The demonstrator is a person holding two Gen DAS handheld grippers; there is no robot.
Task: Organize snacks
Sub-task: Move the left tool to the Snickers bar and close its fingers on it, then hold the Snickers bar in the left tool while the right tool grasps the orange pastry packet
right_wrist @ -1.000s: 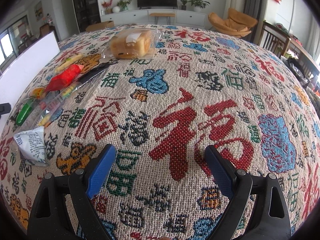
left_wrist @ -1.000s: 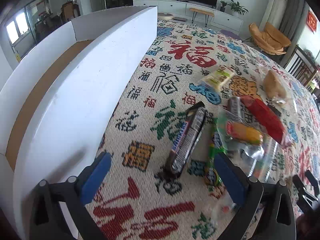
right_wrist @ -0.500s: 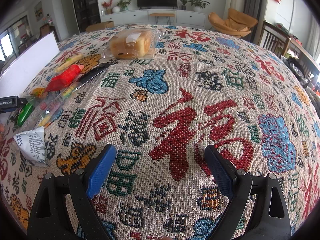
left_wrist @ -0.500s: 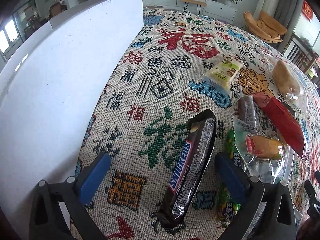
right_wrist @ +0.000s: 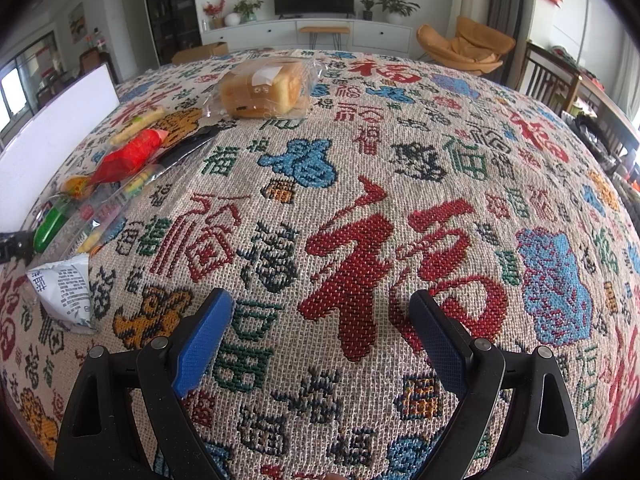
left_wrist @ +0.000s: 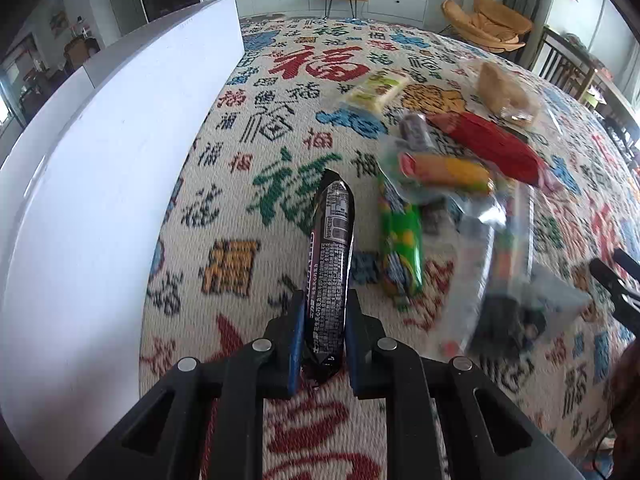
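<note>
A: Where is the dark foil-wrapped chocolate bar (left_wrist: 330, 256)?

B: Clamped at its near end between the blue pads of the left gripper (left_wrist: 323, 338), pointing away over the patterned woven tablecloth (left_wrist: 248, 208), beside the tall white box wall (left_wrist: 112, 168) along the cloth's left edge.

A: And the right gripper (right_wrist: 322, 330)?

B: Fingers wide apart over bare cloth, holding nothing; the green snack packet (left_wrist: 400, 248) lies just right of the bar.

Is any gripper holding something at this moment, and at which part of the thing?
Yes. The left gripper is shut on the dark chocolate bar, clamping its near end between the blue pads. The right gripper is open and holds nothing.
</note>
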